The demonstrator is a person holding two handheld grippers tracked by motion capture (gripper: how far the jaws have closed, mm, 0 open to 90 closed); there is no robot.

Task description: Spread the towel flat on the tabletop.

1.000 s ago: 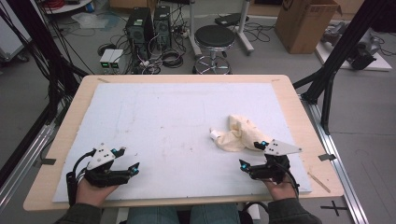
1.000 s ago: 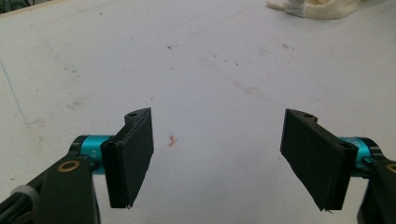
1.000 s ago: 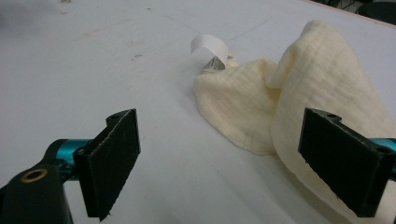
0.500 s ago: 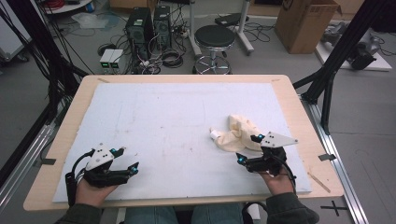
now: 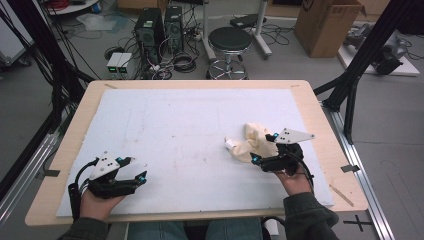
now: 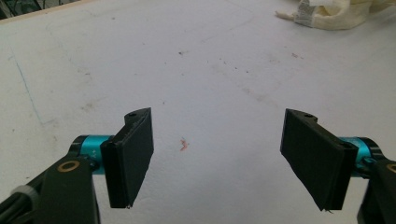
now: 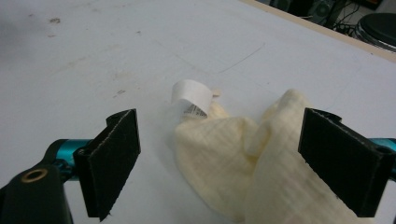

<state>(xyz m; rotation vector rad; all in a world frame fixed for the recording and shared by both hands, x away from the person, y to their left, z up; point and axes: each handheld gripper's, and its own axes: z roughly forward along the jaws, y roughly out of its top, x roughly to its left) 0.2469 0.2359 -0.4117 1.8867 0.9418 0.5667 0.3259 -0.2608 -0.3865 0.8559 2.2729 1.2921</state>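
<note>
A crumpled cream cloth (image 5: 252, 140) with a white label (image 7: 190, 99) lies right of the middle of the white mat. My right gripper (image 5: 264, 148) is open at the cloth's near edge, and in the right gripper view the cloth (image 7: 243, 158) lies between its two black jaws, untouched by them. My left gripper (image 5: 137, 170) stands open near the mat's front left corner, nothing between its jaws. Far off in the left gripper view, the cloth (image 6: 336, 14) shows at the top right.
The white mat (image 5: 190, 125) covers a wooden table (image 5: 322, 120). Behind the table's far edge stand a black stool (image 5: 230, 40), computer cases (image 5: 157, 25), cables and a cardboard box (image 5: 327, 25). Black frame legs (image 5: 350, 85) rise at both sides.
My right gripper has moved forward and left to the cloth's near edge, so the cloth now sits between its jaws. The left gripper has stayed in place.
</note>
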